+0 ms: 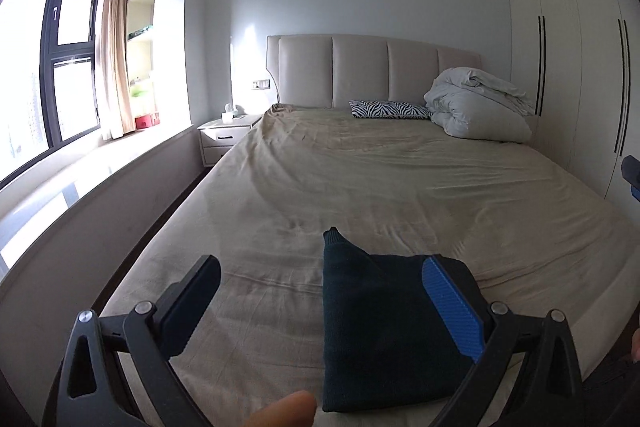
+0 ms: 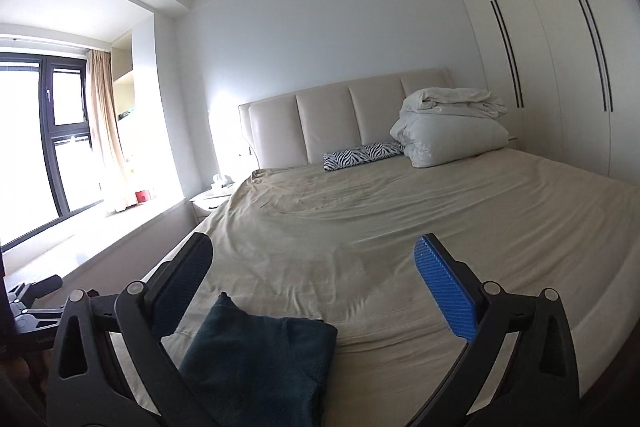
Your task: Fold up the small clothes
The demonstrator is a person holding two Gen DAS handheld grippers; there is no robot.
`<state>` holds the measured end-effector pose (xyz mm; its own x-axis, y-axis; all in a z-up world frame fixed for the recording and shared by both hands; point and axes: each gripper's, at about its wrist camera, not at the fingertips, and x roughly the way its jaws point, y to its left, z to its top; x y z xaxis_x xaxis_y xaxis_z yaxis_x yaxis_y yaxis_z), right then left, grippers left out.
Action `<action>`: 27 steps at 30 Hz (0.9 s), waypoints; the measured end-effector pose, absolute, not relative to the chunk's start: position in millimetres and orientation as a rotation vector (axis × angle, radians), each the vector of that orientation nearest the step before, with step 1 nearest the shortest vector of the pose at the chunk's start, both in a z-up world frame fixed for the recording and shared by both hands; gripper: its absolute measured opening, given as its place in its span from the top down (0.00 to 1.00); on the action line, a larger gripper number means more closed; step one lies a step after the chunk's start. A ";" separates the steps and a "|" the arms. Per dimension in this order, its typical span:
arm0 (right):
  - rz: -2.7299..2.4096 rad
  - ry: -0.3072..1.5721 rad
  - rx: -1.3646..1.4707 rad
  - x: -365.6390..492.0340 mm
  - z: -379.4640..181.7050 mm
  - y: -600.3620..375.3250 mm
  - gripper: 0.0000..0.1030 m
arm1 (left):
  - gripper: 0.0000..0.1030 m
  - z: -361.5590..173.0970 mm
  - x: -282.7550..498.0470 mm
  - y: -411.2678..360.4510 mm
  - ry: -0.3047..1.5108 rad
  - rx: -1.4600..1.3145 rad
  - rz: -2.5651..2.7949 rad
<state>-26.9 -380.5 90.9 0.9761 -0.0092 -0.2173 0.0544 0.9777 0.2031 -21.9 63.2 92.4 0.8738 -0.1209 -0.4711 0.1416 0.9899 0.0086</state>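
Your dark teal garment (image 1: 384, 331) lies folded into a compact rectangle at the near edge of the bed (image 1: 320, 179), one pointed corner sticking out. Left gripper (image 1: 320, 307) and right gripper (image 2: 316, 287): jaws spread wide, gripping nothing, both above the sheet. Fold looks essentially finished; perhaps only that corner left to tuck.

A home bedroom: wide bed (image 1: 360, 163), padded headboard (image 1: 372, 71), wardrobe (image 1: 568, 67), nightstand (image 1: 224, 135), curtained window (image 1: 60, 59).

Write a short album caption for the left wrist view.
Open left gripper hovers over a folded dark garment lying on the beige bed, nothing between its jaws.
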 end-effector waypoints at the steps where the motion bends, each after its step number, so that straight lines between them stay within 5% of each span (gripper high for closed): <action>1: -0.027 0.259 0.200 -21.4 86.7 -375.8 0.00 | 0.00 83.0 -17.2 61.8 0.530 0.051 -0.118; 14: -0.103 0.790 0.212 38.3 -38.1 -344.9 0.00 | 0.00 -2.3 -3.0 59.6 0.815 0.053 -0.102; 27: -0.091 0.933 0.110 47.2 -87.0 -311.3 0.00 | 0.00 -29.7 5.3 66.8 0.885 0.056 -0.077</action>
<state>47.2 -311.3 -87.0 0.5920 -0.0306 -0.8054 0.1262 0.9905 0.0550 5.3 66.8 -29.7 0.6307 -0.0445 -0.7747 0.0907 0.9957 0.0167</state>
